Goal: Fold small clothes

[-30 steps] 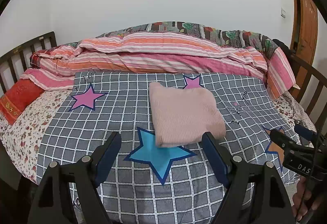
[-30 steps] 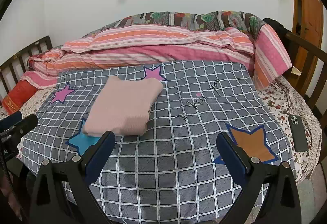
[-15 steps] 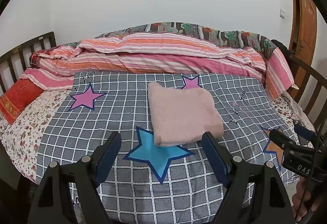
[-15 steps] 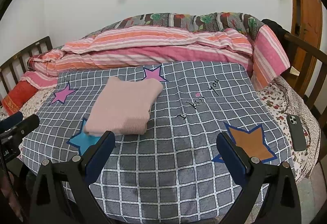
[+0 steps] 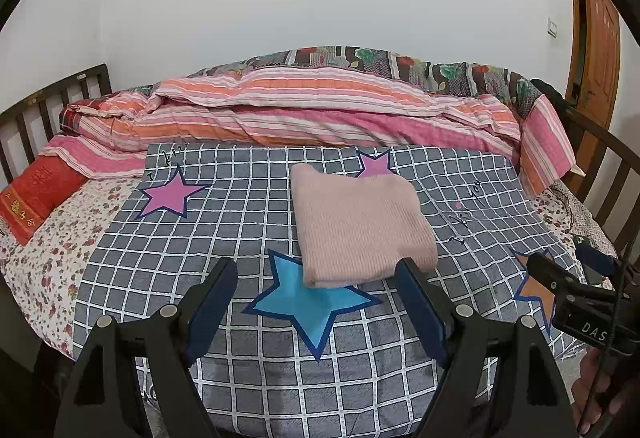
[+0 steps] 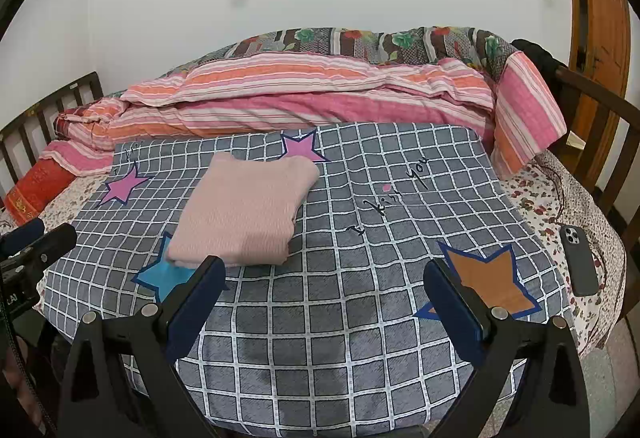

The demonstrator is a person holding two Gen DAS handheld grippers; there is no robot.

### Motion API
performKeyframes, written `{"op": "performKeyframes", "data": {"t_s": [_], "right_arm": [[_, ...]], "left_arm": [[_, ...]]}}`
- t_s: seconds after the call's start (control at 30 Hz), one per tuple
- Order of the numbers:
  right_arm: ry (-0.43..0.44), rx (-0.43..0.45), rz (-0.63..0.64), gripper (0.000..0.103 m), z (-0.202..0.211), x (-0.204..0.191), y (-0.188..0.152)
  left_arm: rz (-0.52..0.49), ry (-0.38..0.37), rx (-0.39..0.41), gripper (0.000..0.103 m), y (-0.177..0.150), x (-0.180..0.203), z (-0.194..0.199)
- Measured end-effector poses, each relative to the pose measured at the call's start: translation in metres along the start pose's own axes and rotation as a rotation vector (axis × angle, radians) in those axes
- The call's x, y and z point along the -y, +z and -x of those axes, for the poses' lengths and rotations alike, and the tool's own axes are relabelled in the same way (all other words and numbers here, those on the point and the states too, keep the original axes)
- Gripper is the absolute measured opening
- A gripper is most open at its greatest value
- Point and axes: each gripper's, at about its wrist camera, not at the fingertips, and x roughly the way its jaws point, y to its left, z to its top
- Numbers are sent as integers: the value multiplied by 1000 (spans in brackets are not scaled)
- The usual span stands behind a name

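Bedroom, white wall behind; bed covered with a grey checked sheet printed with stars, striped quilt heaped along the far side. Left gripper hangs above the near edge of the sheet, jaws spread wide, nothing between them; its right finger overlaps the near right corner of the pink garment in the view, but whether it touches cannot be told. Right gripper likewise wide apart and empty, over bare checked sheet with an orange star at its right finger, garment off to its left. Pink garment lies mid-sheet as a compact rectangle, edges squared, several layers showing at the near edge, its near corner resting on the blue star. Dark phone lies on the floral sheet at the bed's right edge, well apart. Judgement: the folding of this piece looks finished, both grippers released and standing off. No other loose garment in either view. Next move likely calls for either leaving the bundle or picking it up by its thick folded edge, pinching all layers together so it does not spring open.
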Motion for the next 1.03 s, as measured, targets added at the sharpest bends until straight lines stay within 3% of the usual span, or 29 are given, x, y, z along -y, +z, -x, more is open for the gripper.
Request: {"op": "performKeyframes", "data": {"t_s": [1.03], "right_arm": [[8, 1, -2, 98, 4, -1, 3]], "left_arm": [[11, -3, 5, 80, 5, 1, 5]]}}
